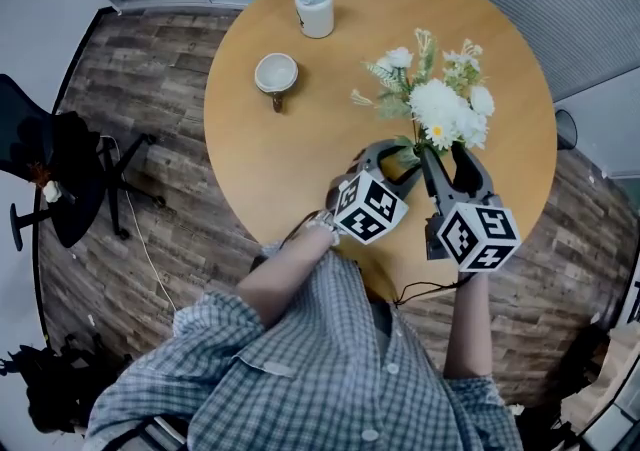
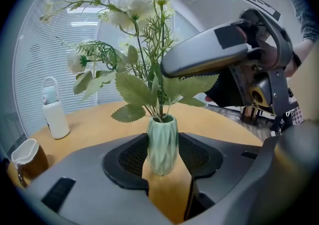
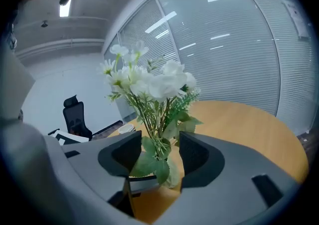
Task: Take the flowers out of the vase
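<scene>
**Vase braced, stems lined up but not yet gripped.**

Round wooden bench (image 1: 260,149) carries it all. The flowers (image 1: 440,104), a white bunch w/ green leaves, stand in a small pale-green ribbed vase (image 2: 162,141) right of bench centre, toward the near edge, w/ all stems still in. L gripper (image 2: 163,161): jaws closed on the vase body, pads touching both sides, vase upright. R gripper (image 3: 159,156): jaws wide apart, straddling the stems (image 3: 152,119) & lower leaves above the vase, pads not pressing. Step in hand, I'd judge: lining R up on the bunch. Next calls for closing R on the stems as one bundle, not leaves only, then lifting straight up while L pins the vase. Leaves may snag the rim. Cup (image 1: 276,73) & bottle (image 1: 313,1) by the far-left edge play no part.
</scene>
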A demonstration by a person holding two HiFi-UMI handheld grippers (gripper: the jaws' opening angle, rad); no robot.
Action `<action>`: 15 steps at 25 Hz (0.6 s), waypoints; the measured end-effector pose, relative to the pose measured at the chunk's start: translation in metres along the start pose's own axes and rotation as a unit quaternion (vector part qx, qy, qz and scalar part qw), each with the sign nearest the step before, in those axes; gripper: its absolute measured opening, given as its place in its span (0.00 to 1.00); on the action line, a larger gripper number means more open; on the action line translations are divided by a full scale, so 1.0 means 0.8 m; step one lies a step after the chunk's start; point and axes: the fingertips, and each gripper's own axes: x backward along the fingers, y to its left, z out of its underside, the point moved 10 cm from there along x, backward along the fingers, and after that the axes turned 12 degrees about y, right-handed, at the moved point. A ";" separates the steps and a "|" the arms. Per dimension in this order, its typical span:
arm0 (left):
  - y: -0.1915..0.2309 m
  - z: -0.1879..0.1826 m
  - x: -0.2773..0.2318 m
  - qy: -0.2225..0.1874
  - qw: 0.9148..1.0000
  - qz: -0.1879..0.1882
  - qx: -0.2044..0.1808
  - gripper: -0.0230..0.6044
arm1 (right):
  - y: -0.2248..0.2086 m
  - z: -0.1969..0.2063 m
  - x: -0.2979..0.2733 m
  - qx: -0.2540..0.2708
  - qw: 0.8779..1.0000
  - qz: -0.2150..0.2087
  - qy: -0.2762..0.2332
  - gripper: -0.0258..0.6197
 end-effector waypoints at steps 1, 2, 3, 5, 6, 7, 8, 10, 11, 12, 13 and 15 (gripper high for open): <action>0.000 -0.001 0.000 0.000 1.000 0.000 0.000 0.36 | -0.001 0.000 -0.005 0.003 1.000 -0.001 0.004 0.35; -0.001 -0.001 0.000 0.001 1.000 0.001 0.000 0.36 | -0.001 0.000 -0.009 0.005 1.000 -0.001 0.007 0.35; -0.002 -0.002 0.000 0.001 1.000 0.001 -0.001 0.36 | -0.001 0.000 -0.013 0.008 1.000 0.000 0.008 0.35; -0.003 -0.003 0.000 0.001 1.000 0.001 -0.002 0.36 | -0.001 0.000 -0.018 0.016 1.000 0.006 0.009 0.34; -0.002 -0.002 0.000 0.001 1.000 0.001 -0.002 0.36 | 0.000 0.000 -0.021 0.022 1.000 0.009 0.009 0.34; -0.002 -0.002 0.000 0.001 1.000 0.002 -0.002 0.36 | 0.001 0.000 -0.023 0.027 1.000 0.011 0.008 0.34; -0.001 -0.001 0.000 0.001 1.000 0.002 -0.002 0.36 | 0.003 0.001 -0.025 0.032 0.999 0.011 0.007 0.34; 0.000 0.001 0.001 0.001 1.000 0.001 -0.002 0.36 | 0.005 0.002 -0.028 0.040 0.999 0.015 0.005 0.27; 0.000 0.001 0.001 0.001 1.000 0.001 -0.001 0.36 | 0.005 0.002 -0.028 0.042 0.999 0.018 0.004 0.22; 0.001 0.001 0.001 0.001 1.000 0.002 0.000 0.36 | 0.005 0.002 -0.028 0.045 0.999 0.022 0.002 0.19; 0.001 0.001 0.001 0.001 1.000 0.002 0.001 0.36 | 0.005 0.001 -0.028 0.046 0.999 0.025 0.001 0.16; 0.003 0.000 0.000 0.000 1.000 0.004 0.004 0.36 | 0.006 0.000 -0.026 0.048 0.998 0.030 -0.002 0.11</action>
